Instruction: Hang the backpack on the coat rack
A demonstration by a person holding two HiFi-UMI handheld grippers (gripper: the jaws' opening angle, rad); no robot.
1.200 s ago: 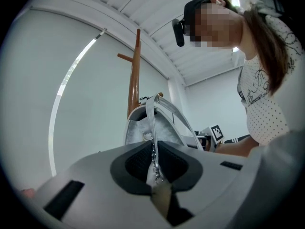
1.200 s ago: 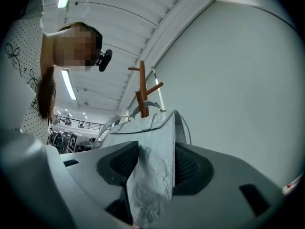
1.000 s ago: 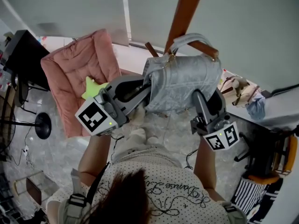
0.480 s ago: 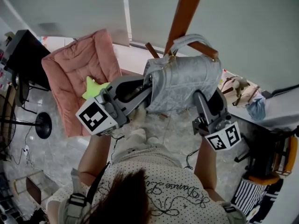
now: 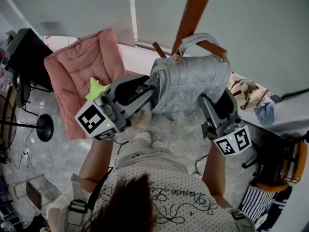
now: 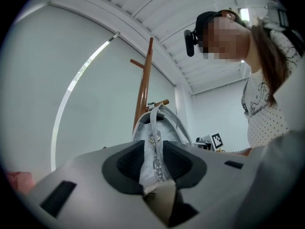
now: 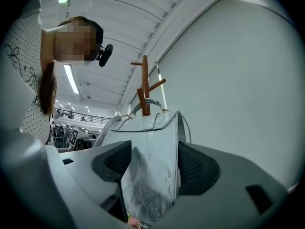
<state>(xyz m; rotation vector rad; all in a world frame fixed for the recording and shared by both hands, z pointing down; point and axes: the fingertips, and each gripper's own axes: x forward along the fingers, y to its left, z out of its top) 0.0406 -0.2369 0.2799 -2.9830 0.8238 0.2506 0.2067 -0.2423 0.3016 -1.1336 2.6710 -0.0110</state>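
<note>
A grey wall [image 5: 72, 8] is filling the top of the head view, and the rack [image 5: 193, 8] is standing close in front of it at top centre, so there is little room beyond the pole. Pale floor [image 5: 63, 149] is lying open below, between a pink cushion [image 5: 82, 66] at upper left and a table [image 5: 289, 112] at the right edge. A black stand [image 5: 43, 129] is sitting near the left edge, well apart from the work.

The backpack [image 5: 190, 83] is hanging at centre, just below the pole. Its handle [image 5: 200, 37] is looping over a peg [image 5: 212, 48], and its lower edge is hanging free over the floor.

The person is reaching up from the bottom of the frame with both forearms raised, the left arm [image 5: 94, 163] angling toward the bag's left side and the right arm [image 5: 212, 168] rising under its right side.

The left gripper [image 5: 150, 88] is pointing slightly upward at the bag's left end. Its jaws are opening, fairly narrow, with the bag's thin side and a chain [image 6: 156, 163] between them. The right gripper [image 5: 217, 98] is pointing likewise at the right end. Its jaws are opening wide, with the bag's broad end between them and a gap showing at one pad [image 7: 114, 161].

A green star [image 5: 95, 88] is lying on the cushion, just beside the left gripper's body.
</note>
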